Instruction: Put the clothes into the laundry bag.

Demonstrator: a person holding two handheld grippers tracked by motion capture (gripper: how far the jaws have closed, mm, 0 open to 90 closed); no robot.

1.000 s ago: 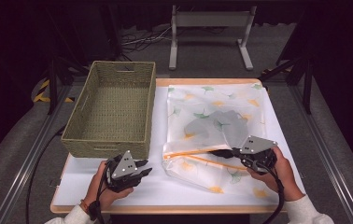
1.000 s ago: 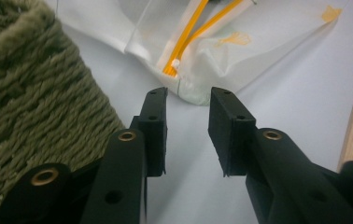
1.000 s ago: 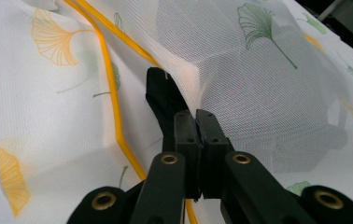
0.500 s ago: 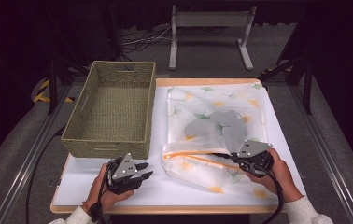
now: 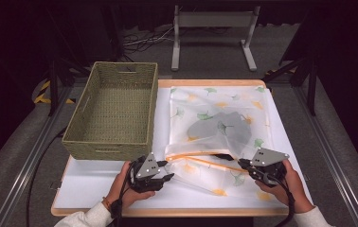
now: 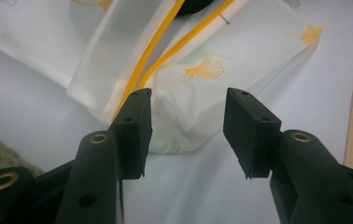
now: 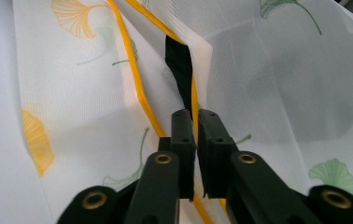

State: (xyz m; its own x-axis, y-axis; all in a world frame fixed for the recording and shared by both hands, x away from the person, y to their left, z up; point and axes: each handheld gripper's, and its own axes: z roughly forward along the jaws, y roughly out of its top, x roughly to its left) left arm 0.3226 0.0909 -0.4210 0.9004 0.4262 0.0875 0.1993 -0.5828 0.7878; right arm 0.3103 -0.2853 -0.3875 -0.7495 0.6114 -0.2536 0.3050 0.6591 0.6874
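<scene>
A white mesh bag (image 5: 224,101) printed with ginkgo leaves lies on the white table, with a grey garment (image 5: 220,126) inside it. Its orange zipper (image 5: 201,161) runs along the near opening. My right gripper (image 5: 241,164) is shut on the zipper edge (image 7: 135,79) and holds it up, just below a black tab (image 7: 178,63). My left gripper (image 5: 167,171) is open at the bag's near left corner. In the left gripper view that gripper (image 6: 187,126) has the folded corner of the mesh (image 6: 184,93) between its spread jaws, not pinched.
An empty woven basket (image 5: 106,149) stands at the left, right beside the bag. The table's wooden edge (image 5: 177,213) runs close behind both hands. A metal stand (image 5: 210,28) is on the floor beyond the table.
My left gripper has moved right, up to the bag's near corner. The right gripper has drawn slightly toward the near edge with the zipper edge in it.
</scene>
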